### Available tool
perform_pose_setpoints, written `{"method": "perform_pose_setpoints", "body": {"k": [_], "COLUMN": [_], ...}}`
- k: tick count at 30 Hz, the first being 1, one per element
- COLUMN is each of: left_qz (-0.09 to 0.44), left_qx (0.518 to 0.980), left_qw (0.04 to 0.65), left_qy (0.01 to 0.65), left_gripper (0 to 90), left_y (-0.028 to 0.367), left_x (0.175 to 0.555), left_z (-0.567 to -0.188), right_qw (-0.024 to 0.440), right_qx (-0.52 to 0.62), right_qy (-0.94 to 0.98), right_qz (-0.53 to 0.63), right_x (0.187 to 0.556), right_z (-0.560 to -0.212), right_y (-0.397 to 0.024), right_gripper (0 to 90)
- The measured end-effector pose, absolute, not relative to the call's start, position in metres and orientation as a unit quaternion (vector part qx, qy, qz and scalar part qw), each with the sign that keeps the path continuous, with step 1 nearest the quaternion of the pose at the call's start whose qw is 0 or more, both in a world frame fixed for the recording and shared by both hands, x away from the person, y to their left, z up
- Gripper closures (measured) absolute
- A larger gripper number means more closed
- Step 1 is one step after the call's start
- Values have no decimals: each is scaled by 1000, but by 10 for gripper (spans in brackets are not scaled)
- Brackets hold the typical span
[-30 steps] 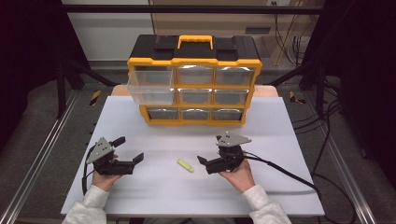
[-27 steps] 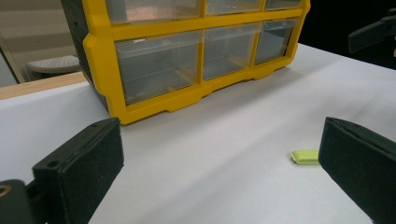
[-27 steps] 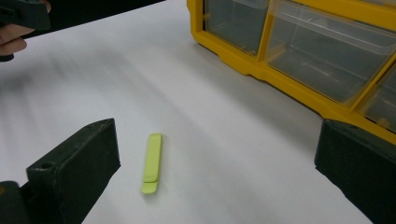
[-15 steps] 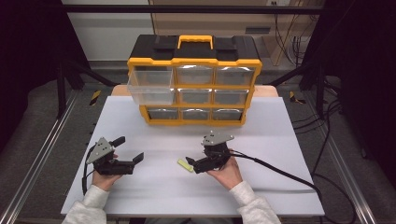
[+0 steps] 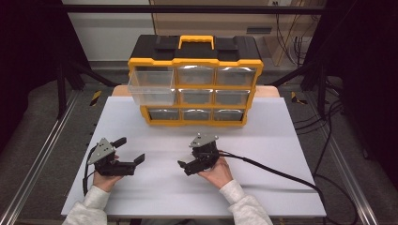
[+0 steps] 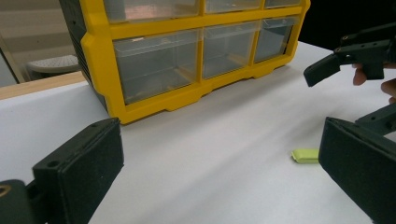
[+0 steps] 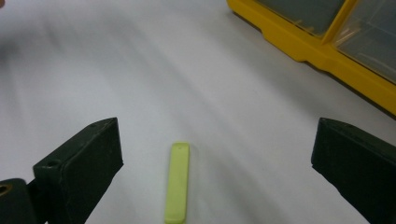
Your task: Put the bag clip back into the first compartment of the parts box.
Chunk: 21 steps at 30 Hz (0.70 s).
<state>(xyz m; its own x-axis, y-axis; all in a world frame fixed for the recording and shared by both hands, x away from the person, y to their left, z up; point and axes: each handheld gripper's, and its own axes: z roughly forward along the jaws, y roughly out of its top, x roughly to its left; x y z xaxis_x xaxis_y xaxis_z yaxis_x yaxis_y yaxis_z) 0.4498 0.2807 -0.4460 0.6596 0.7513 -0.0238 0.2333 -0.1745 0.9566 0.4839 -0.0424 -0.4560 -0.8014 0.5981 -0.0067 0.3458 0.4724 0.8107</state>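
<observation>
Tabletop, white matte board, carrying all items listed, ordered from left to right.

Left gripper, black two-jaw tool with grey three-cornered plate on top, held in the person's left hand at the near left of the board. Jaws spread wide, released, nothing between them. In the left gripper view its two black pads frame bare white surface.

Organiser, yellow-framed plastic cabinet with black top and yellow carry handle, standing at the far middle of the board. Nine clear drawers in three rows. Upper-left clear drawer pulled out toward the person; the rest sit flush.

Strip, small flat yellow-green plastic bar, lying flat on the board, well apart from the organiser, between the two grippers' positions. In the right gripper view it lies lengthwise between the open jaws, nearer the left pad, touching neither. In the left gripper view it shows just beside the right-hand pad.

Right gripper, same build, held in the person's right hand near the board's middle. Jaws wide apart, released, straddling the strip. Black cable trailing rightward off the board.
</observation>
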Motion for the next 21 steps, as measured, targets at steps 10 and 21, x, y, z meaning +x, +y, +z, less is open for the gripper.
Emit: {"method": "perform_pose_setpoints", "body": {"k": [10,21], "left_qz": [237,238], "left_qx": [730,730], "left_qw": [545,545], "left_qy": [337,337], "left_gripper": [0,0], "left_y": [280,280], "left_x": [450,449], "left_z": [-446,-446], "right_qw": [128,93], "right_qx": [270,267], "right_qy": [866,885], "right_qz": [401,370], "right_x": [488,492], "right_z": [-467,-475], "right_y": [-28,-28], "right_gripper": [113,349]}}
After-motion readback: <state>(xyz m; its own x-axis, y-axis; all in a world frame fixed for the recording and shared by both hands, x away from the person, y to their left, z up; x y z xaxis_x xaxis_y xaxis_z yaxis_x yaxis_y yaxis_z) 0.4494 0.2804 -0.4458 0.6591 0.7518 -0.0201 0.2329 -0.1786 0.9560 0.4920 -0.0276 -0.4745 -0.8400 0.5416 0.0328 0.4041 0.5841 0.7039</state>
